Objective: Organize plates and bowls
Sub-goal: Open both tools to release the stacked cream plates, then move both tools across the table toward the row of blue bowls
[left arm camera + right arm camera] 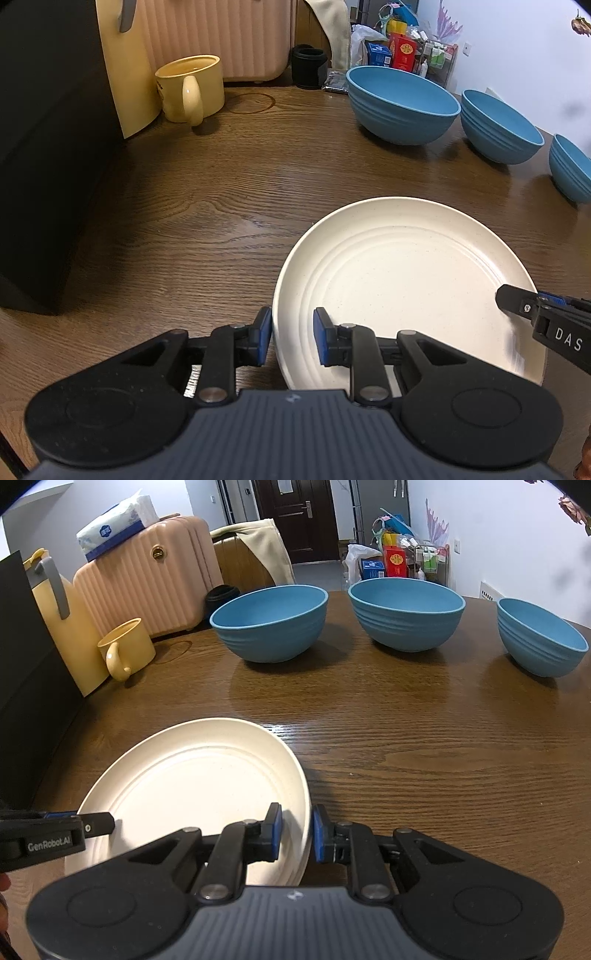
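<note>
The left gripper (292, 334) pinches the cream plate's (406, 273) lower-left rim. The right gripper (297, 830) seemingly clamps its lower-right rim, jaws nearly closed.

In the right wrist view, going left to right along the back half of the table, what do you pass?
Tall yellow jug with a grey handle → yellow ceramic mug → first blue ribbed bowl → second blue ribbed bowl → third blue ribbed bowl, near the right edge.
</note>
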Demonstrator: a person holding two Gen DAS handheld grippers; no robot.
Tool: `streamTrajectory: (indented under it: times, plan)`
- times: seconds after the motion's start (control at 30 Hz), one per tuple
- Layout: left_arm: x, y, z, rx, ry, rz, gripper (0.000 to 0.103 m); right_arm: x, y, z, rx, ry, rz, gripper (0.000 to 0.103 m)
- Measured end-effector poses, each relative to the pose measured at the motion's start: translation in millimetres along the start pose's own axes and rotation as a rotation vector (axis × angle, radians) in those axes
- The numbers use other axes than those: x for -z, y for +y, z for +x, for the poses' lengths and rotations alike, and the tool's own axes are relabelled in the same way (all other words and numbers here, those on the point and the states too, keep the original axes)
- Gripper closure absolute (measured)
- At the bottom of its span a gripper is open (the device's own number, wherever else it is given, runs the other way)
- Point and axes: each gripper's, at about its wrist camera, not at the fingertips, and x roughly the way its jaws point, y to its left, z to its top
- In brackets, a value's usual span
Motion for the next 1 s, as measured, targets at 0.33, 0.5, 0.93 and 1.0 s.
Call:
streamTrajectory:
  times: [0.33,0.5,0.93,1.0]
  plan:
    - [-8.8,8.9,-21.4,0.045,-0.061,-0.025,0.004,-9.9,-7.4,-17.8,0.020,-0.026,0.061,0.011]
    - [-21.7,8.3,-32.7,0.069,-0.075,-0.031,0.000,-20.7,-9.7,-29.4,0.046,-0.018,0.077,0.000]
    - [-102.2,0.5,-64.5,0.130,-0.146,-0.011,0.000,-92.4,-28.6,-55.1,0.089,-0.017,0.159,0.000]
    - [-115.2,-1.5,-66.0,0.131,-0.144,-0.006,0.000,-107.6,-29.6,-56.4,0.087,-0.014,0.165,0.000]
